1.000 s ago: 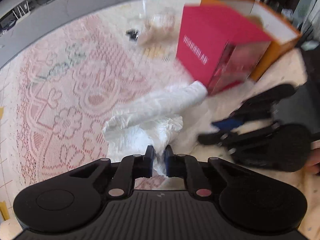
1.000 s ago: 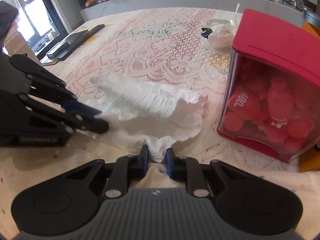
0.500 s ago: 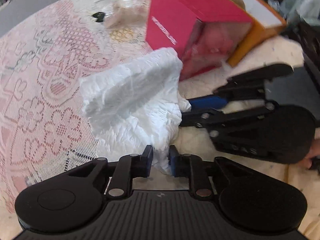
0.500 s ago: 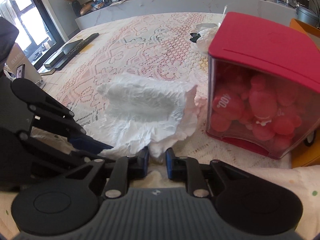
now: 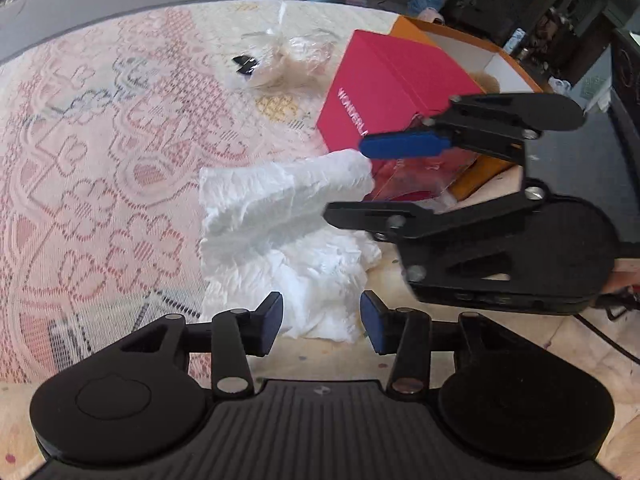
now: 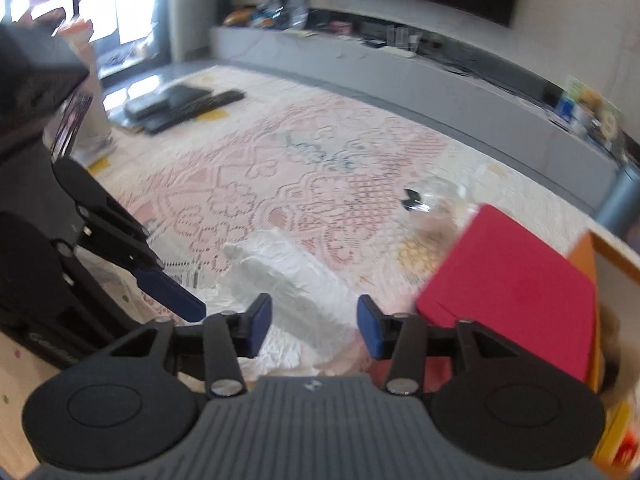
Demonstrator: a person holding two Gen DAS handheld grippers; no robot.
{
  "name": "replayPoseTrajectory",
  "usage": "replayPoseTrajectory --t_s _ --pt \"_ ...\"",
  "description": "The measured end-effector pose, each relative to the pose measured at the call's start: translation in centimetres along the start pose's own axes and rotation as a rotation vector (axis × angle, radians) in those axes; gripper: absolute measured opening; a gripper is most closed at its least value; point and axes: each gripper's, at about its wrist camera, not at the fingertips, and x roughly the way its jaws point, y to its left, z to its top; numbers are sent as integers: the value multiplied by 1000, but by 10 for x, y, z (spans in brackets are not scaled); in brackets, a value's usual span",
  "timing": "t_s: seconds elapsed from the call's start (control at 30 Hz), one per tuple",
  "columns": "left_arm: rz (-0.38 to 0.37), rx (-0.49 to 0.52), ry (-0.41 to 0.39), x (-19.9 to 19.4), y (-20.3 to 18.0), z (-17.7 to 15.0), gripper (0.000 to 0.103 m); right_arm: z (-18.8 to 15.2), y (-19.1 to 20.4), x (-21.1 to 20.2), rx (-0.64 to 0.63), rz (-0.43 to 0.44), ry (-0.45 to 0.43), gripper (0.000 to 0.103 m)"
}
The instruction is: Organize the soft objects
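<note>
Lace tablecloth, pink and cream, covers the table the person works at, with a long grey counter running along the far wall behind it.

Nearest, the left gripper points steeply down at the cloth's near edge. Its blue-padded jaws are opening, and the crumpled lower end of a white diaper lies between them without either pad touching it. The right gripper is raised above the table; its jaws are opening too, and the diaper shows in the gap below them, not gripped.

The diaper lies on the tablecloth, partly rolled. Its rolled upper part forms a soft tube whose long axis runs slantwise across the table, one end pointing toward the red box, the other toward the open lace. Loose, wrinkled material spreads beneath the roll toward the near edge.

Just beyond the diaper stands the red box, its clear front panel blurred here, so its contents cannot be made out. Behind and touching it sits an open orange box with a white inside; its contents are mostly hidden. Farther out on the lace lies a crumpled clear plastic bag, holding something pale.
</note>
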Motion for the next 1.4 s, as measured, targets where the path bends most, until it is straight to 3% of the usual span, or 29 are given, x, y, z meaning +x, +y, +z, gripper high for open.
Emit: replayPoseTrajectory --t_s 0.1,0.17,0.23,0.37,0.5,0.6,0.67,0.8,1.0,1.17,1.4 --pt "36 -31 26 6 6 -2 51 6 10 21 -129 -6 7 54" --pt "36 -54 40 10 10 -3 44 9 14 32 -185 -45 9 55" --pt "58 -68 65 16 14 -2 40 10 13 40 -189 -11 33 47" --pt "76 -76 72 22 17 -1 38 8 9 51 -128 61 83 2" --pt "83 -82 66 22 21 -3 35 2 4 39 18 218 97 1" --pt "98 -52 55 18 16 -6 34 -8 -2 37 147 284 141 0" --pt "95 -30 42 13 12 -6 34 -15 -9 43 238 308 167 0" --pt "91 -9 -24 -5 10 -7 34 -24 -21 62 368 276 209 1" --pt "73 -18 -102 -18 10 7 34 -29 -16 64 365 269 189 1" --pt "181 33 -7 22 7 21 29 -32 -16 61 364 264 168 1" --pt "217 12 71 43 18 16 29 -22 -10 32 177 223 106 14"
